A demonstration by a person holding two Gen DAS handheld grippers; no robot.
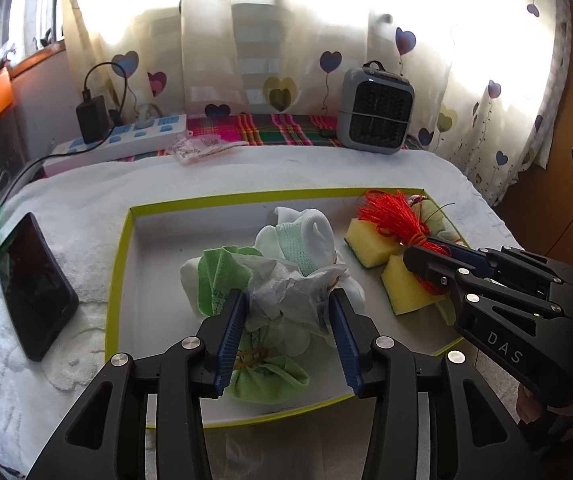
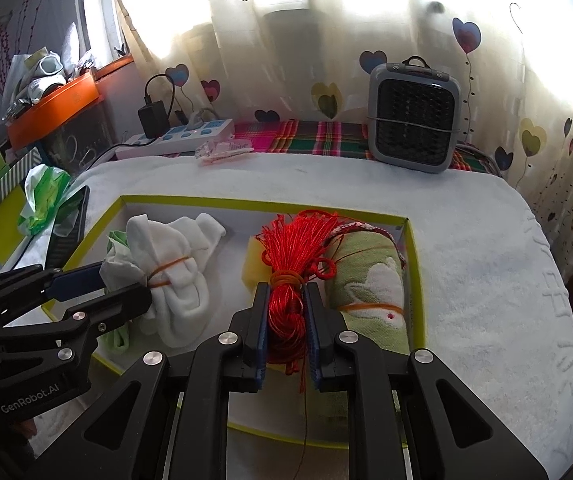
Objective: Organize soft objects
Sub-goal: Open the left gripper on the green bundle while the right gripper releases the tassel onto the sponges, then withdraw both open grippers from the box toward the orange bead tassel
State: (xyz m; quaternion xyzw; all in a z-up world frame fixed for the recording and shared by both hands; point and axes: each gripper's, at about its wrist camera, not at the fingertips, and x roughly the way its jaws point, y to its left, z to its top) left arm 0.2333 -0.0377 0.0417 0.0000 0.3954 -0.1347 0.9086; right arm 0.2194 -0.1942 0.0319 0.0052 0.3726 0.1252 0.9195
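step: placing bundles in tray (image 2: 413,264) | right gripper (image 2: 286,320) clamps red cord skein (image 2: 286,276), frame centre | left gripper (image 1: 286,320) straddles crumpled tissue (image 1: 286,292), grip uncertain | next: lower, release

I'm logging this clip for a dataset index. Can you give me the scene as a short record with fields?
setting: white towel-covered table by a heart-print curtain
container: shallow tray with yellow-green rim
left gripper: jaws around crumpled white tissue, not clearly clamped
right gripper: shut on red cord bundle
also in tray: white sock bundle, yellow sponges, rolled green towel
nearby: phone, small grey heater, power strip
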